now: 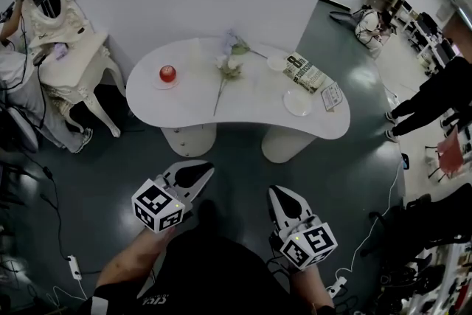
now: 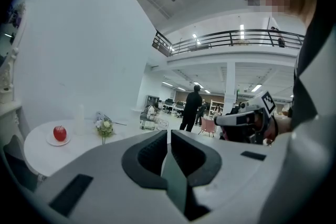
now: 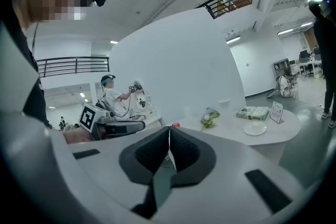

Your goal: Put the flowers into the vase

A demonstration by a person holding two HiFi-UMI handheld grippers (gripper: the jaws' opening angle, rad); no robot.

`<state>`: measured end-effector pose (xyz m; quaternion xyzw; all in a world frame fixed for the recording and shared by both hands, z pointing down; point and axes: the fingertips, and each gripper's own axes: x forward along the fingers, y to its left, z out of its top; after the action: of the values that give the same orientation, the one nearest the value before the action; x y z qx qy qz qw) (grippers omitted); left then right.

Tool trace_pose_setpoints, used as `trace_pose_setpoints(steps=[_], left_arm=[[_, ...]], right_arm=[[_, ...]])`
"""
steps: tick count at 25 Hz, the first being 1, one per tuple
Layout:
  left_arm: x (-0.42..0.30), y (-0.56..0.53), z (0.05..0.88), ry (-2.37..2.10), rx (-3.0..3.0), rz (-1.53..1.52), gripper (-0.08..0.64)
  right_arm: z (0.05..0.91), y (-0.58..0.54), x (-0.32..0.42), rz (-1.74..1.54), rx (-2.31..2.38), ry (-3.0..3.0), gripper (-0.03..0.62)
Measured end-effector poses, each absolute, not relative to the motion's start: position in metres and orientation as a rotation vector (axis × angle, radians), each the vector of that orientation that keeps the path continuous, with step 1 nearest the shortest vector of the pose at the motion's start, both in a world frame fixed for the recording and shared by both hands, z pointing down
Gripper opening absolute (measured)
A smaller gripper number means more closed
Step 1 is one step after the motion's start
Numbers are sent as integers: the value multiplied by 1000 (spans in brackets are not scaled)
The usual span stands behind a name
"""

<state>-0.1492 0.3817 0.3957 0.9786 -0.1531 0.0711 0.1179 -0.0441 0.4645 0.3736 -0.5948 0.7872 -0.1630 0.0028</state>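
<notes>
Our flowers lie flat near the middle of the counter, seemingly on one long stem. We judge them light, limp and easily crushed, so grip the thin stem just below the blooms. The stem runs toward the counter's near edge, blooms away from us. The left hand-held gripper and right hand-held gripper are clenched on nothing, well short of the counter.

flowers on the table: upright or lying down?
Lying down: the flowers rest flat on the white table, stem stretched toward its near edge.
</notes>
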Motion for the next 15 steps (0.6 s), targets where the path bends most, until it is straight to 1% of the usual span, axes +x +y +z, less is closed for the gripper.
trace_pose_setpoints(steps=[5,10,15], left_arm=[[-143,333,395,-426,2853,211,12],[-137,289,391,-483,2990,325,12],[-135,261,393,-455,2990,334,12]], right_arm=[[363,410,-42,-489,-1869,2469,25],[354,359,-29,-458,-1909,2426,25],[356,325,-28,-458,-1936,2420,25]])
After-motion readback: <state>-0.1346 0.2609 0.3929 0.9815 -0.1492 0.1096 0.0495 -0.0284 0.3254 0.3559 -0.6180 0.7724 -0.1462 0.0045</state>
